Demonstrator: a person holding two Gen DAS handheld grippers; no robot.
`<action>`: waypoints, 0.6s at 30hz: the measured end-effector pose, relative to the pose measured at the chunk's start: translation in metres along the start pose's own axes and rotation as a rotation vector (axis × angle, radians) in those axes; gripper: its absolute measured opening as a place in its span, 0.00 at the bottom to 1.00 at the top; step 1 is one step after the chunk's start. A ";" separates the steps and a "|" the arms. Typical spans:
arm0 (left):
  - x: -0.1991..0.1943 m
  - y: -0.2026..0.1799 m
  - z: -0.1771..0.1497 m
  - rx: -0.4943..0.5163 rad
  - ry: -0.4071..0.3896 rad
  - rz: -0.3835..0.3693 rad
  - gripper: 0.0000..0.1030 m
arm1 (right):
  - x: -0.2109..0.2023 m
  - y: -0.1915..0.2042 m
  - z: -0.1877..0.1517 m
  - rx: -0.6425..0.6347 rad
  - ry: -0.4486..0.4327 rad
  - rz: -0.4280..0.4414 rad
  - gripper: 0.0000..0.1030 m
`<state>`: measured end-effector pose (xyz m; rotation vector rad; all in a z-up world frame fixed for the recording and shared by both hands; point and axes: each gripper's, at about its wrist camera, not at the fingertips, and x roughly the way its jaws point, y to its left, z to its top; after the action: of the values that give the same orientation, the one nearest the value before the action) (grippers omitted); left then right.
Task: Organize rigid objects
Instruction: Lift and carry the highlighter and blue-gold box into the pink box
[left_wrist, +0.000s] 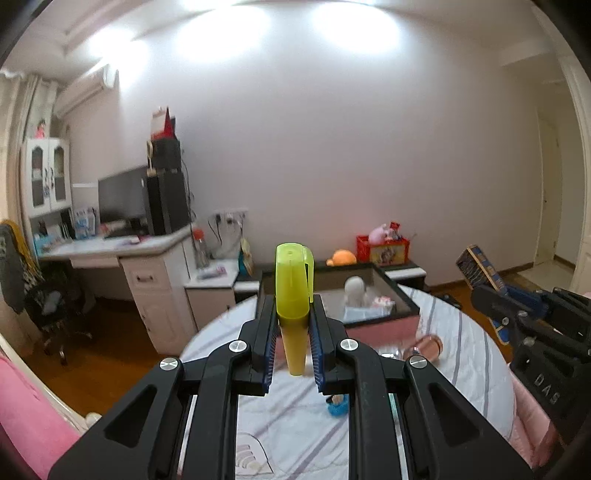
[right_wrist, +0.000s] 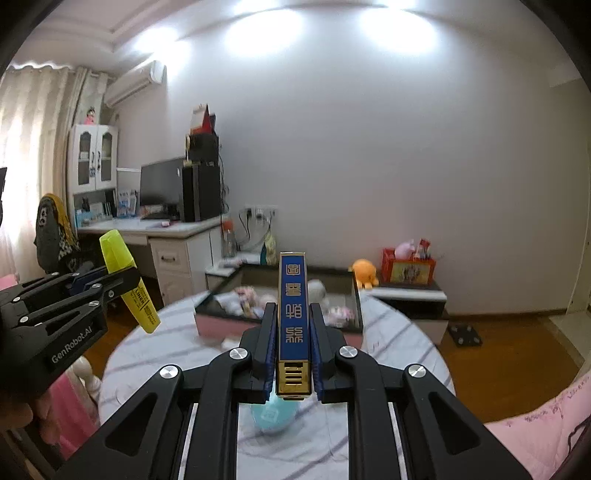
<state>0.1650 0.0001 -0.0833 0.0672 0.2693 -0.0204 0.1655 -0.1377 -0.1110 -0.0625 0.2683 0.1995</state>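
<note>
My left gripper (left_wrist: 292, 306) is shut on a yellow highlighter (left_wrist: 293, 295) and holds it upright above the striped bed (left_wrist: 280, 435). It also shows in the right wrist view (right_wrist: 127, 284) at the left, held tilted. My right gripper (right_wrist: 293, 314) is shut on a blue and gold box (right_wrist: 293, 314) with Chinese characters, held lengthwise above the bed. The box also shows in the left wrist view (left_wrist: 480, 267) at the right. A dark open box with pink sides (right_wrist: 349, 291) holding several small items stands on the bed ahead of both grippers.
A pink-copper cylinder (left_wrist: 428, 345) and a small blue toy (left_wrist: 337, 404) lie on the bed. A light-blue round object (right_wrist: 273, 415) lies under my right gripper. A white desk (left_wrist: 155, 254) with a monitor stands at the left, a low cabinet with toys (right_wrist: 406, 291) at the wall.
</note>
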 end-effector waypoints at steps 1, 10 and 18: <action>-0.003 0.000 0.002 0.003 -0.011 0.006 0.16 | -0.002 0.001 0.003 -0.001 -0.019 0.001 0.15; -0.006 -0.003 0.020 0.007 -0.070 0.013 0.16 | 0.000 0.008 0.017 -0.014 -0.050 0.009 0.15; 0.010 -0.007 0.029 0.012 -0.081 0.010 0.16 | 0.012 0.005 0.024 -0.017 -0.054 0.004 0.15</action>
<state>0.1826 -0.0088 -0.0585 0.0799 0.1883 -0.0144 0.1823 -0.1286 -0.0918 -0.0729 0.2133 0.2068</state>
